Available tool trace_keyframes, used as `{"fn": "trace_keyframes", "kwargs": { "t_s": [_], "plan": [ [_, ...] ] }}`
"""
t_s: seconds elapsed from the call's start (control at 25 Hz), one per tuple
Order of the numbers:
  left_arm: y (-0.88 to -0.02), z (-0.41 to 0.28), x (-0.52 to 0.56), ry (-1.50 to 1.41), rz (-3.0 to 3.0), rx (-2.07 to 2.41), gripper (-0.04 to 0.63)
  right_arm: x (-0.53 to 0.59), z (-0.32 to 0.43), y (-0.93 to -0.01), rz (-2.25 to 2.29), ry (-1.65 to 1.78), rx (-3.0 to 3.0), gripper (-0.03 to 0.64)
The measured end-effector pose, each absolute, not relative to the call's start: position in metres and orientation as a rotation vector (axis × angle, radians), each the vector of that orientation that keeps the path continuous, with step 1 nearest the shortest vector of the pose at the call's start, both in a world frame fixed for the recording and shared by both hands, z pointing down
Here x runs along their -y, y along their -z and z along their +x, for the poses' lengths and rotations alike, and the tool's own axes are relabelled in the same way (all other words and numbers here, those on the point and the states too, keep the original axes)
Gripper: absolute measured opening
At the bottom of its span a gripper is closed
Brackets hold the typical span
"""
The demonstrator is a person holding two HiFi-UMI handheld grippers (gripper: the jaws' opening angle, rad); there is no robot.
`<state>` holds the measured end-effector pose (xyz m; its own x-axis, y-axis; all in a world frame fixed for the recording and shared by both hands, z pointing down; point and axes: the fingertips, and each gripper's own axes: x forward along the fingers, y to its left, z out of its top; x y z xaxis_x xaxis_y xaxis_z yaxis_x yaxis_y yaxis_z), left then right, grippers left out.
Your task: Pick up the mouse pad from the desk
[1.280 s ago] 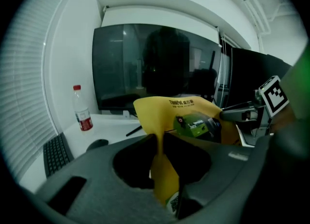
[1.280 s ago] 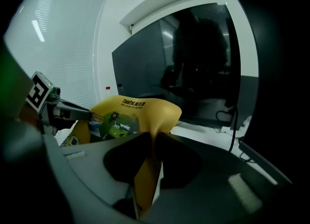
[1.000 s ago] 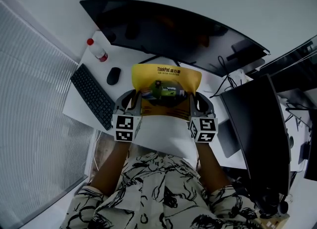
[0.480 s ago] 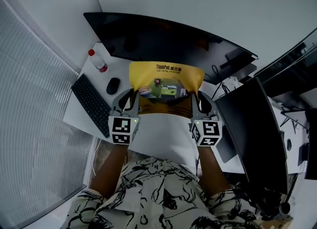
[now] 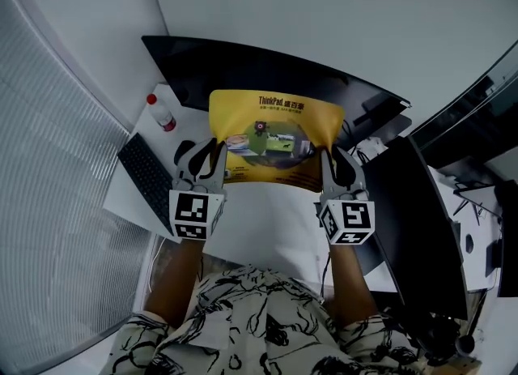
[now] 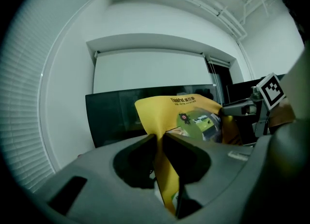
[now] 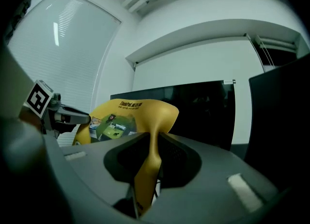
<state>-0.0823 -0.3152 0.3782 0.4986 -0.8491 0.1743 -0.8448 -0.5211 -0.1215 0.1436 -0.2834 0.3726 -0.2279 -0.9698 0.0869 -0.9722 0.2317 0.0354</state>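
Observation:
A yellow mouse pad [image 5: 271, 134] with a green printed picture hangs in the air above the white desk [image 5: 255, 232], stretched between both grippers in front of the dark monitor. My left gripper [image 5: 212, 153] is shut on the pad's left edge; the left gripper view shows the yellow sheet [image 6: 167, 170] pinched between the jaws. My right gripper [image 5: 331, 159] is shut on the pad's right edge, where the yellow sheet [image 7: 147, 170] runs up between the jaws. The pad bows upward between the two grips.
A wide curved monitor [image 5: 267, 66] stands behind the pad. A black keyboard [image 5: 146, 175], a black mouse [image 5: 184, 151] and a red-capped bottle [image 5: 160, 113] lie at the desk's left. A second dark monitor [image 5: 421, 227] stands at the right.
Both grippers have risen together with the mouse pad, lifting it off the desk toward the monitor's height. The pad now shows more of its face.

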Motion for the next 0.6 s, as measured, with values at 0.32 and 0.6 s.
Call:
{"fn": "trace_keyframes", "kwargs": {
  "t_s": [0.32,0.6],
  "plan": [
    [-0.317,-0.079,0.309,0.194,-2.651,-1.495,0.069,0.276,0.148,-0.314,1.94,0.06,2.449,0.074],
    [-0.289,-0.082,0.297,0.101,-2.613,-1.461,0.069,0.265,0.147,-0.291,1.974,0.139,2.48,0.074]
  ]
}}
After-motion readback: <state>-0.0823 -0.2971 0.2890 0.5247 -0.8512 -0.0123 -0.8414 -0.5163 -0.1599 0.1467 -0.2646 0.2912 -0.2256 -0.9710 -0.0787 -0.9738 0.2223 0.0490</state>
